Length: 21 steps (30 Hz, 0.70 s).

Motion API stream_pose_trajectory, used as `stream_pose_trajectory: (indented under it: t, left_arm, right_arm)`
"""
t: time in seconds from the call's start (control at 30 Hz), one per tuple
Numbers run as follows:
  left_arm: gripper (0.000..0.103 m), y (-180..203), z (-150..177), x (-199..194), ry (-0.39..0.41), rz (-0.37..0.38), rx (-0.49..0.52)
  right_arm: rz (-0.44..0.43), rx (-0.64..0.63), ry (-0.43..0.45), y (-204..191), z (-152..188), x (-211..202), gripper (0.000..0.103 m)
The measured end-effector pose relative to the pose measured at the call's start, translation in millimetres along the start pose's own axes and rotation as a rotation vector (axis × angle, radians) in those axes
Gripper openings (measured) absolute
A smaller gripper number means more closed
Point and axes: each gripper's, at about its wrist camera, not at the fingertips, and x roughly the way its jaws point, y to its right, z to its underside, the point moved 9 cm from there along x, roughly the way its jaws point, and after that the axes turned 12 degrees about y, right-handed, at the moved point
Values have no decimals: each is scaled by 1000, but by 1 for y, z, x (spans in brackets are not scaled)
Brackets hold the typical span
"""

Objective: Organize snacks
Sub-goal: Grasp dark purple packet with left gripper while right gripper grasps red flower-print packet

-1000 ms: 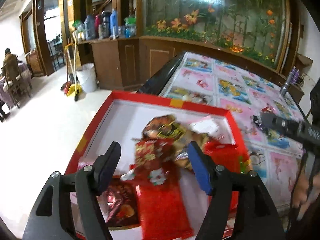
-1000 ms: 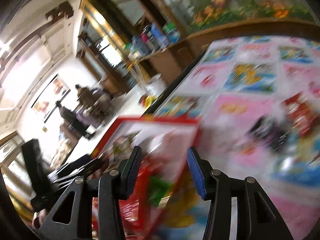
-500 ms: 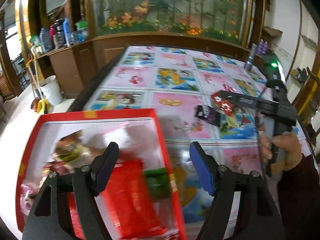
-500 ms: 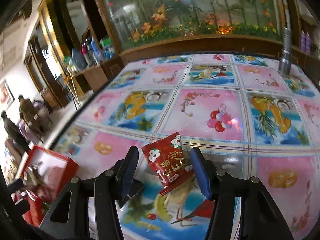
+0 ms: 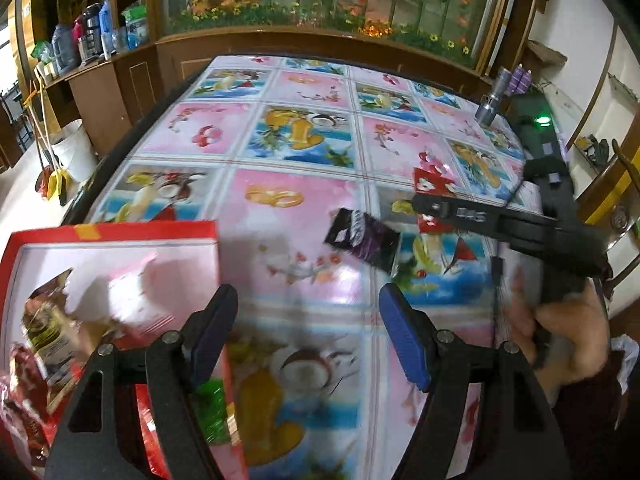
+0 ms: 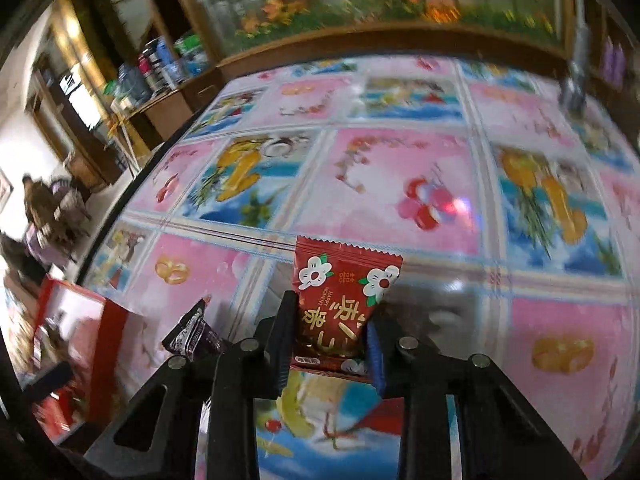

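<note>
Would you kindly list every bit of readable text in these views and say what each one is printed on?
"HAPPY MOMENT": on the red snack packet that the right gripper is closing on.
Large gold characters on the same packet: present, not confidently readable.
Dark purple packet: print too blurred.
Snacks in the red box: too blurred.

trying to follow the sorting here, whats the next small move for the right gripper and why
Probably lift the red snack packet and carry it toward the red box. The right gripper is closing with the packet between its pads, and the box already holds other snacks. The dark packet remains on the table.
</note>
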Motion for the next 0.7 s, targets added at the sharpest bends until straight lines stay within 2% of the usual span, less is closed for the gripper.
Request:
stream_pose_trajectory:
  t: [0.2, 0.27, 0.33, 0.4, 0.57, 0.67, 0.7]
  left_arm:
    - [73, 26, -7, 35, -33, -18, 2]
    - [73, 29, -9, 47, -51, -37, -20]
    - [73, 34, -11, 59, -72, -22, -78]
    - [73, 35, -15, 67, -64, -30, -96]
    - [73, 36, -16, 89, -53, -76, -49]
    - [72, 41, -13, 93, -42, -72, -1]
    - [66, 44, -14, 93, -32, -64, 13]
  right_arm:
    - [-4, 196, -50, 34, 0, -11, 31]
    - [4, 221, -51, 39, 0, -12, 31]
    - [6, 229, -51, 40, 1, -13, 31]
    - [2, 247, -53, 40, 1, -13, 31]
    - [-11, 264, -58, 41, 1, -14, 31]
    - [-10, 262, -57, 42, 1, -14, 32]
    - [-9, 259, -57, 42, 1, -14, 32]
